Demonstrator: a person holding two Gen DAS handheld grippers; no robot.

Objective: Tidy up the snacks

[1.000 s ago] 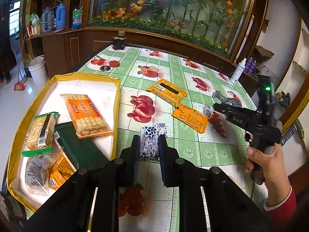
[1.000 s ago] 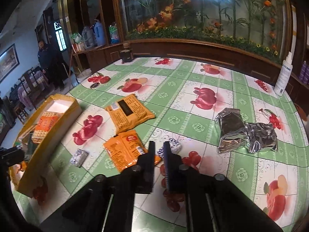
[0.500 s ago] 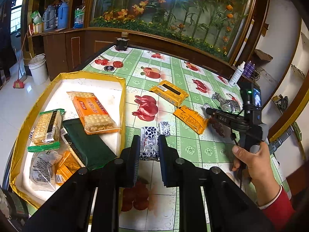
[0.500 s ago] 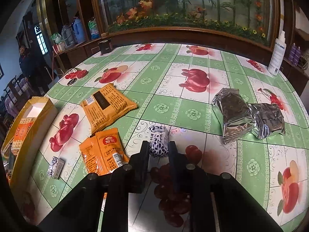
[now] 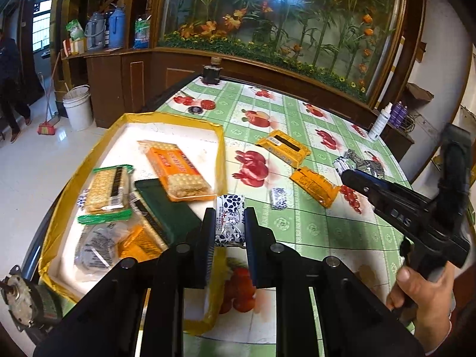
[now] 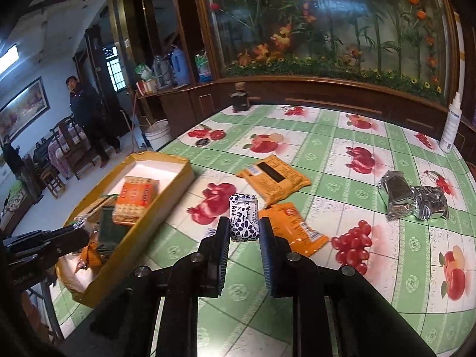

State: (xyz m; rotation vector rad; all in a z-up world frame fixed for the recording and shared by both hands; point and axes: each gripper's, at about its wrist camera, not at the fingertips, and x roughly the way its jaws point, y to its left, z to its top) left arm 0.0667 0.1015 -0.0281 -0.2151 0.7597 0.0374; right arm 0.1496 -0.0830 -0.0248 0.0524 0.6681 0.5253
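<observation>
- Your left gripper (image 5: pixel 229 232) is clamped across the middle of a small blue-and-white patterned snack packet (image 5: pixel 230 220), carried above the near right wall of the yellow box (image 5: pixel 218 145).
- Your right gripper (image 6: pixel 243 236) is likewise closed on a second patterned packet (image 6: pixel 243 217), held clear of the table, to the right of the box.
- Handling, as a judgement: both packets look light and soft-wrapped, with glossy film that may slip. The hold across the middle looks sound; squeeze no harder, or the contents may crush.
- A third small patterned packet (image 5: pixel 278 197) lies on the table just beside an orange sachet (image 5: pixel 315 186); a larger orange-and-black packet (image 5: pixel 282 147) sits further back.
- Two crumpled silver foil packs (image 6: pixel 413 199) lie touching each other, well apart from the box.
- The box already holds cracker packs (image 5: pixel 175 169), a dark green packet (image 5: pixel 166 208) and others; free floor shows at its far end.
- The table (image 6: pixel 327 184) wears a smooth green-and-white fruit-print cloth, likely slick under flat wrappers.
- Room: a white spray bottle (image 6: pixel 450 125) and a dark jar (image 6: pixel 239 99) stand at the table's far edge before a wood-framed floral panel. A bystander (image 6: pixel 89 119) stands beyond the box.
</observation>
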